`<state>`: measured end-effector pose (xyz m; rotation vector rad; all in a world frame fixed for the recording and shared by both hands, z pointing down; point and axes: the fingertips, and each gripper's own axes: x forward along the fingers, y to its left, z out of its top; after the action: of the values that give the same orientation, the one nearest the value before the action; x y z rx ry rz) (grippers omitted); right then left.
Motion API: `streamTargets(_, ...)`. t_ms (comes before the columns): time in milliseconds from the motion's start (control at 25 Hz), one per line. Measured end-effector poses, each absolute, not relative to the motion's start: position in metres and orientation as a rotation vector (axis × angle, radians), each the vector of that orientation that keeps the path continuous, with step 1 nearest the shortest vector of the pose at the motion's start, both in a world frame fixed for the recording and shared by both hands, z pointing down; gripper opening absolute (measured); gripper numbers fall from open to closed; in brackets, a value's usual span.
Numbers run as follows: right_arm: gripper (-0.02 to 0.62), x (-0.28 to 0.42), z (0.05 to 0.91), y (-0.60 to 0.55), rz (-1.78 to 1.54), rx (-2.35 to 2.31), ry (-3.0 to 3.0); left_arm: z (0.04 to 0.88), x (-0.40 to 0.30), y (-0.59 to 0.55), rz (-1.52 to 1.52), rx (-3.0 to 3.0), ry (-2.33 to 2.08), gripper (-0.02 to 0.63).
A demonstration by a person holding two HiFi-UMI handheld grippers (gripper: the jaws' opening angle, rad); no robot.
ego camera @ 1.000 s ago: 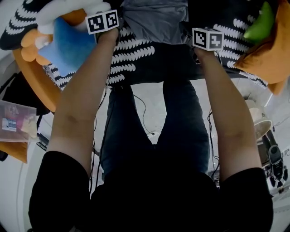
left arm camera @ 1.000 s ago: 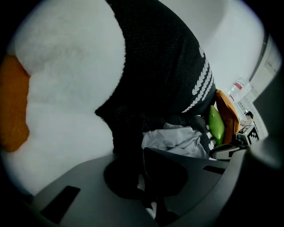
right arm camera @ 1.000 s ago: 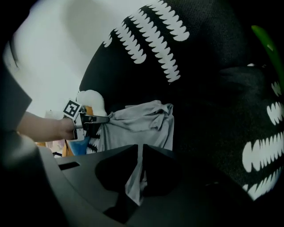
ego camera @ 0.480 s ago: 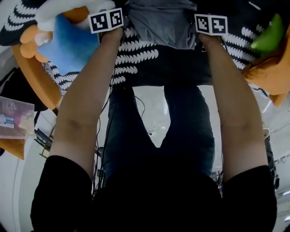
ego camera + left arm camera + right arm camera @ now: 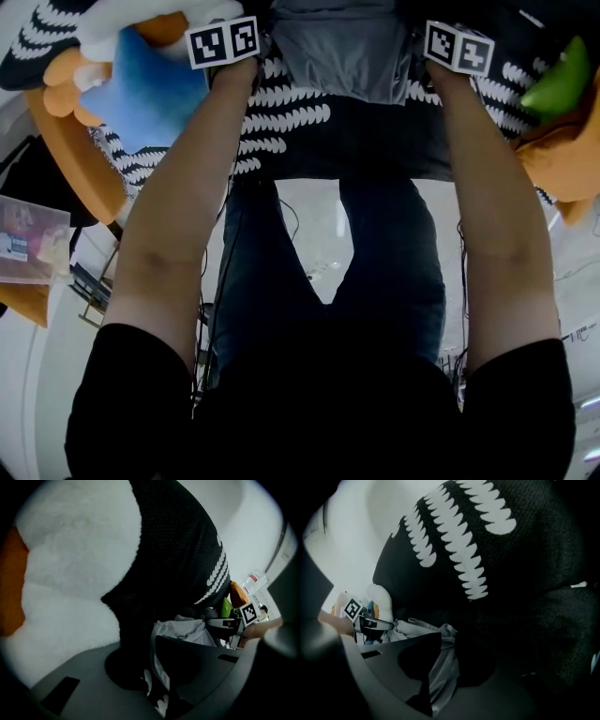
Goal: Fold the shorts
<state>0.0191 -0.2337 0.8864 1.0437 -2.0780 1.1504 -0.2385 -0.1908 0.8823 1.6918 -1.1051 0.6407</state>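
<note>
Grey shorts (image 5: 342, 52) lie bunched on the black-and-white patterned blanket (image 5: 291, 117). The left gripper (image 5: 140, 667) and right gripper (image 5: 461, 672) are both opening their jaws, a shorts edge loose between each pair.

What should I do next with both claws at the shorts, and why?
Probably let both finish opening, then draw them straight back. The left claw and right claw are opening, each with grey shorts fabric between its jaws, at opposite sides of the garment lying on the patterned blanket; pulling away early could drag the cloth.
</note>
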Motion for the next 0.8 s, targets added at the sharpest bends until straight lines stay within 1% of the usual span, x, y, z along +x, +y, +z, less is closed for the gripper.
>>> streamTargets(160,0.110,0.025,0.861,-0.235,1.057,1.085,-2.087,0.863,-0.244,-0.199,0.593,1.674,-1.174,0.164)
streamTargets(280,0.110,0.026,0.824,-0.237,0.994,1.098,-2.113,0.836,-0.248,-0.205,0.551,1.667,-1.210,0.184)
streamTargets(560,0.109,0.021,0.718,-0.202,0.902,1.046,-2.181,0.738,-0.255,-0.193,0.540,1.758,-1.190,0.184)
streamTargets(640,0.109,0.023,0.683,-0.187,0.856,1.034,-2.192,0.703,-0.260,-0.186,0.527,1.784,-1.194,0.164)
streamTargets(720,0.107,0.032,0.651,-0.171,0.879,1.070,-2.181,0.668,-0.264,-0.179,0.515,1.808,-1.190,0.143)
streamTargets(800,0.087,0.043,0.620,-0.159,0.932,1.165,-2.168,0.635,-0.267,-0.178,0.513,1.854,-1.179,0.132)
